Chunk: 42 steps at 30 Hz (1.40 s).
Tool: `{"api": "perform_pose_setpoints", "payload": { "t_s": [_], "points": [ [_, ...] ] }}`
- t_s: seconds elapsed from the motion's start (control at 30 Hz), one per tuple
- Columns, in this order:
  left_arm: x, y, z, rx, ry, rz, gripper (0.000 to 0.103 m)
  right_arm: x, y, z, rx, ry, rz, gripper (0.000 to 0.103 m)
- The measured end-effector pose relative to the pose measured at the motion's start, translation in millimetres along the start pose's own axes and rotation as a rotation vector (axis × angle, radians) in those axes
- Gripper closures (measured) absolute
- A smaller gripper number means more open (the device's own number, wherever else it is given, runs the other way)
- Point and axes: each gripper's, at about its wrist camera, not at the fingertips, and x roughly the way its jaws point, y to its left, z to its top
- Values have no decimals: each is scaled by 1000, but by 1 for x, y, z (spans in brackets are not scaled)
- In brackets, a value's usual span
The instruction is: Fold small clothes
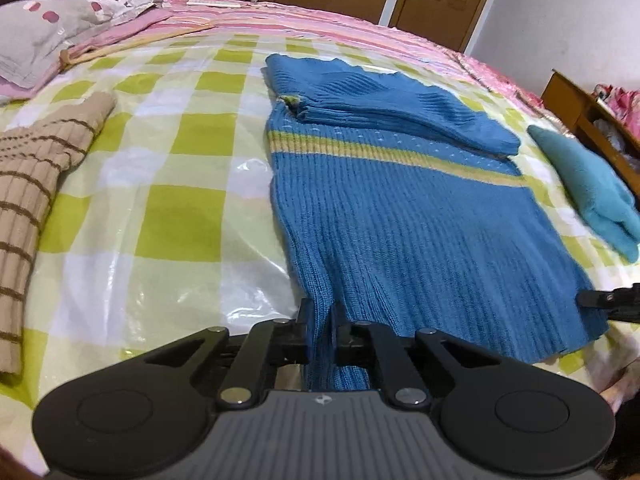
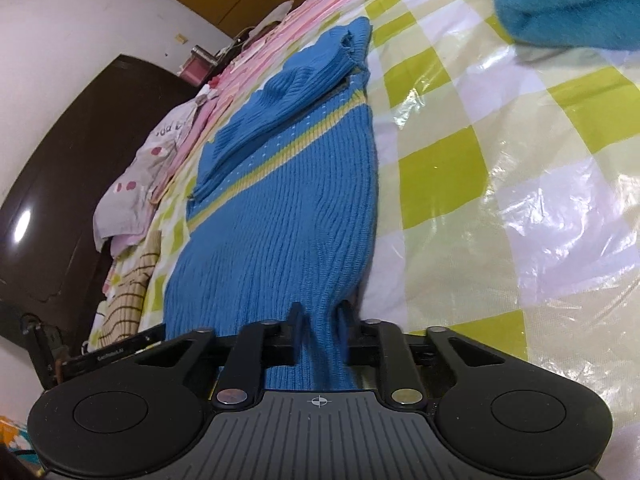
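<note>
The blue sweater [image 1: 400, 216] is lying flat on the checked plastic sheet [image 1: 180, 200] covering the bed, its sleeves already folded in across the chest at about twelve o'clock from the grippers. The left gripper [image 1: 322, 320] is pinching the near hem corner at six o'clock, fingers drawn narrow with knit bunched between them. The right gripper [image 2: 320, 320] is clamping the other hem corner the same way. So the sleeve folds are looking done, and the bottom-to-top fold is still waiting. A striped beige garment [image 1: 36, 208] is sitting at nine o'clock and a teal one [image 1: 592, 184] at three, perhaps folded, though the edge distortion is making that unclear. No containers are showing.
</note>
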Motion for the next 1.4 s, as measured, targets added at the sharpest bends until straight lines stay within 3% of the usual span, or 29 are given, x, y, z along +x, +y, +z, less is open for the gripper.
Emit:
{"api": "perform_pose_setpoints", "payload": {
  "t_s": [0.57, 1.17, 1.4],
  "points": [
    [-8, 16, 6, -157, -70, -120, 90, -7, -8, 8, 122, -106, 161, 95],
    [1, 2, 3, -57, -36, -55, 90, 6, -4, 11, 116, -90, 162, 95],
    [-10, -4, 15, -68, -79, -122, 90, 4, -4, 13, 153, -105, 224, 95]
  ]
}}
